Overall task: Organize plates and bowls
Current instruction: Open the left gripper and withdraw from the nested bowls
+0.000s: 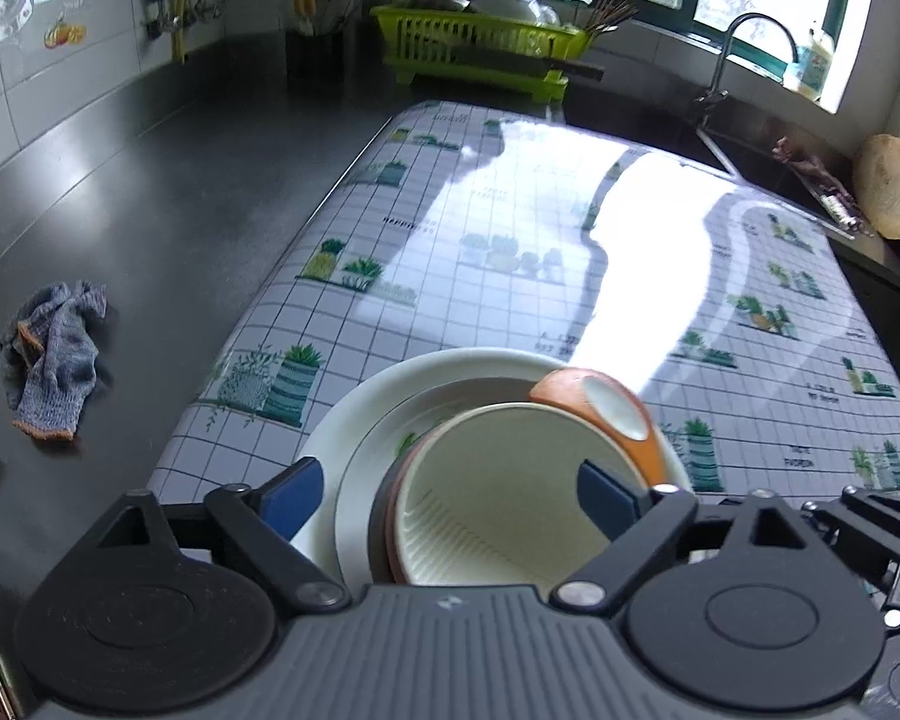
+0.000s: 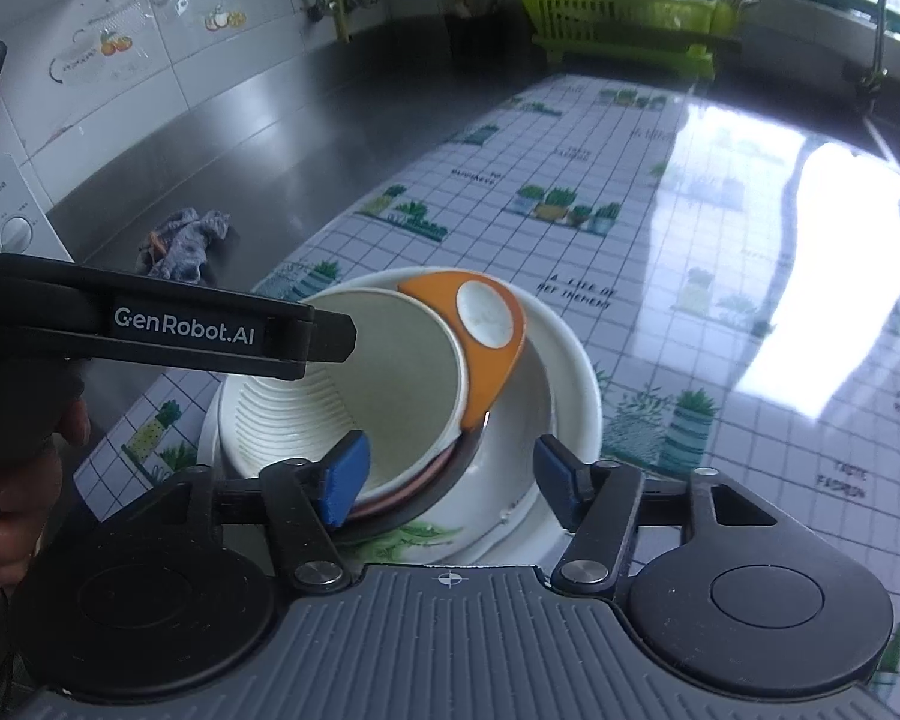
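Observation:
A stack of dishes sits on the patterned mat near its front edge. A white plate lies at the bottom, seen in the right wrist view as well. On it a ribbed cream bowl with a dark brown outside lies tilted, also in the right wrist view. A small orange bowl lies upturned against its rim, also in the right wrist view. My left gripper is open, jaws either side of the cream bowl. My right gripper is open, its left fingertip against the cream bowl's rim.
A grey glove lies on the dark steel counter at left. A green dish rack with dishes stands at the back. A sink with faucet is at the back right. The other gripper's body crosses the left of the right wrist view.

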The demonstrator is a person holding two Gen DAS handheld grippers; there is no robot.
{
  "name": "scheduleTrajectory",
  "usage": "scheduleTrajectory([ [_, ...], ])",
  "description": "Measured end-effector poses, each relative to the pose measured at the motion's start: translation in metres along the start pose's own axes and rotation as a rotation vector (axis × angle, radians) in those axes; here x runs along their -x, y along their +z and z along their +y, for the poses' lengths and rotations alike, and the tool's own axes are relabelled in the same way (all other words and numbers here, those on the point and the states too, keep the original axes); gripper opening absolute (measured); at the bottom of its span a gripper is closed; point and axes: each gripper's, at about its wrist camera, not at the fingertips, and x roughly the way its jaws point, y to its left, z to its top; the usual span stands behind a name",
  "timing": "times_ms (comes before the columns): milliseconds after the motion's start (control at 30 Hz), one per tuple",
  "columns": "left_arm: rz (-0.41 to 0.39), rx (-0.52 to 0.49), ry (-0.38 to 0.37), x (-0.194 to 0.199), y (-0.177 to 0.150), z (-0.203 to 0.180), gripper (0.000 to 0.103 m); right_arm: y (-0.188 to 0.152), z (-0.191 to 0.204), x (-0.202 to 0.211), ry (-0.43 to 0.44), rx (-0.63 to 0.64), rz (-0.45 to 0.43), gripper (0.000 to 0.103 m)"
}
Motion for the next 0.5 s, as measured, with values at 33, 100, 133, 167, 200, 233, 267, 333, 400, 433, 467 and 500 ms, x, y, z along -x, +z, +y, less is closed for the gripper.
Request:
scheduleTrajectory([
  [33,-0.006,-0.001,-0.005,0.003,-0.001,-0.001,0.098,-0.001,0.000,0.004,-0.005,0.003,-0.007,0.069],
  [100,-0.023,-0.005,-0.014,0.010,-0.002,-0.003,0.101,-0.003,0.001,0.011,-0.014,0.005,-0.026,0.072],
  [133,-0.029,-0.006,-0.013,0.013,-0.003,-0.004,0.102,-0.005,0.002,0.015,-0.018,0.006,-0.035,0.075],
  [167,-0.037,-0.008,-0.013,0.016,-0.004,-0.006,0.103,-0.006,0.002,0.018,-0.024,0.006,-0.042,0.077],
  [200,-0.046,-0.012,-0.014,0.020,-0.005,-0.007,0.103,-0.008,0.003,0.022,-0.029,0.006,-0.048,0.078],
  [233,-0.052,-0.011,-0.016,0.023,-0.007,-0.007,0.103,-0.010,0.004,0.025,-0.031,0.008,-0.054,0.080],
  [267,-0.055,-0.011,-0.019,0.025,-0.008,-0.008,0.103,-0.012,0.004,0.028,-0.036,0.011,-0.060,0.081],
  [333,-0.060,-0.014,-0.019,0.030,-0.011,-0.009,0.103,-0.016,0.006,0.033,-0.053,0.020,-0.070,0.083],
  [400,-0.070,-0.027,-0.016,0.034,-0.016,-0.011,0.103,-0.021,0.008,0.038,-0.064,0.022,-0.075,0.084],
  [433,-0.073,-0.033,-0.014,0.036,-0.017,-0.012,0.103,-0.023,0.008,0.040,-0.067,0.020,-0.075,0.086],
  [467,-0.080,-0.041,-0.014,0.040,-0.021,-0.013,0.103,-0.024,0.009,0.042,-0.067,0.018,-0.075,0.087],
  [500,-0.084,-0.044,-0.016,0.042,-0.023,-0.014,0.103,-0.026,0.009,0.045,-0.069,0.014,-0.079,0.087],
])
